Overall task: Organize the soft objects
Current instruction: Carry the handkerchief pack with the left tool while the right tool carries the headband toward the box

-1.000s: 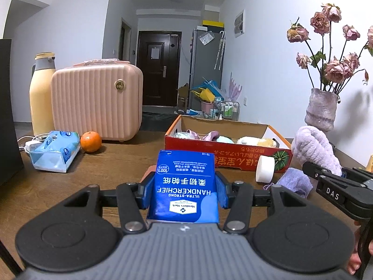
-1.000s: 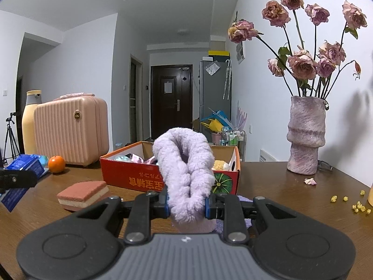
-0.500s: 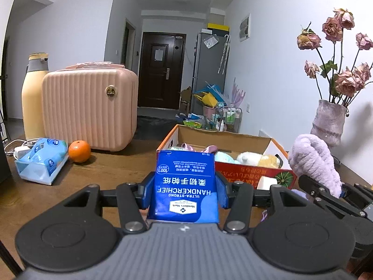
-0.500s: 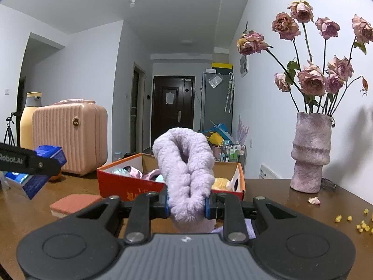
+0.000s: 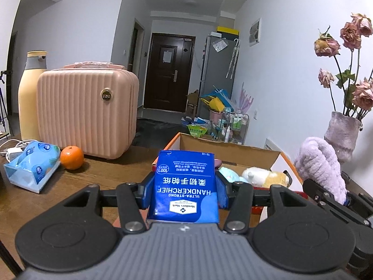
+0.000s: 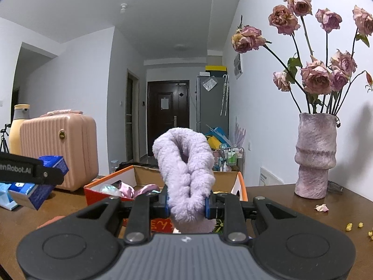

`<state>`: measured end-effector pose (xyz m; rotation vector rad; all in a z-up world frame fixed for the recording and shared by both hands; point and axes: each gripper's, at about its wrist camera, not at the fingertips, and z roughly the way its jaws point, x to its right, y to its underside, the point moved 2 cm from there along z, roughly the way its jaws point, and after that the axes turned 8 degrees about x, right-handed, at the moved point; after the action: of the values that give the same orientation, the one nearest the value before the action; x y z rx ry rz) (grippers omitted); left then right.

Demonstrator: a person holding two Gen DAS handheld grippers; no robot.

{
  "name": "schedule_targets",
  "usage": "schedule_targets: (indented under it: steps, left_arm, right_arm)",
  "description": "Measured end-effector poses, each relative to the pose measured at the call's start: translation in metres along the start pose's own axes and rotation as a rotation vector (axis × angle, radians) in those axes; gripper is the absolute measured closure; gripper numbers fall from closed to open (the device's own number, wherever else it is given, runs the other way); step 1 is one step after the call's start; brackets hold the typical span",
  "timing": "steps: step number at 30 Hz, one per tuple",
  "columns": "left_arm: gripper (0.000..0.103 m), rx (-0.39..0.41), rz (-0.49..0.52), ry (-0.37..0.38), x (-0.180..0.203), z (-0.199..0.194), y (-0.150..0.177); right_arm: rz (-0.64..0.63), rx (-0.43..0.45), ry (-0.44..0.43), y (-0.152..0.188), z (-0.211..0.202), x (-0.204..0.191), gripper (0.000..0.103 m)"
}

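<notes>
- We are clamping our left gripper on the blue handkerchief pack, low in the centre of the left wrist frame, its sides squeezed so it rides level toward the box.
- We are pinching the lilac fluffy cloth in our right gripper, jaws nearly together; its folded loop is standing up mid-frame.
- Beyond both, the cardboard box is holding other soft things, likely our drop spot.
- Against a second ago, the box is sitting closer and larger in both views, and the white roll is no longer showing.
</notes>
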<state>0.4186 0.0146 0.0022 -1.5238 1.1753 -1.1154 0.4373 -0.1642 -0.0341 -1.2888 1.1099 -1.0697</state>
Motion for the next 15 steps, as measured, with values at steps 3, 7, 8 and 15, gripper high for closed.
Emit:
schedule_targets:
  steps: [3,7,8,15]
  left_arm:
    - [0.051,0.001,-0.006,-0.004,0.004,0.009,-0.002]
    - [0.051,0.004,-0.015,-0.007,0.009,0.021,-0.004]
    - [0.051,0.003,-0.017,-0.009,0.01,0.023,-0.004]
    - [0.051,-0.003,-0.036,-0.007,0.014,0.043,-0.006]
  right_arm:
    - [0.006,0.003,0.006,-0.001,0.008,0.003,0.078]
    - [0.024,-0.001,0.013,-0.002,0.019,0.007,0.078]
    - [0.028,-0.003,0.014,-0.002,0.021,0.008,0.078]
    - [0.056,-0.009,0.022,-0.003,0.042,0.01,0.078]
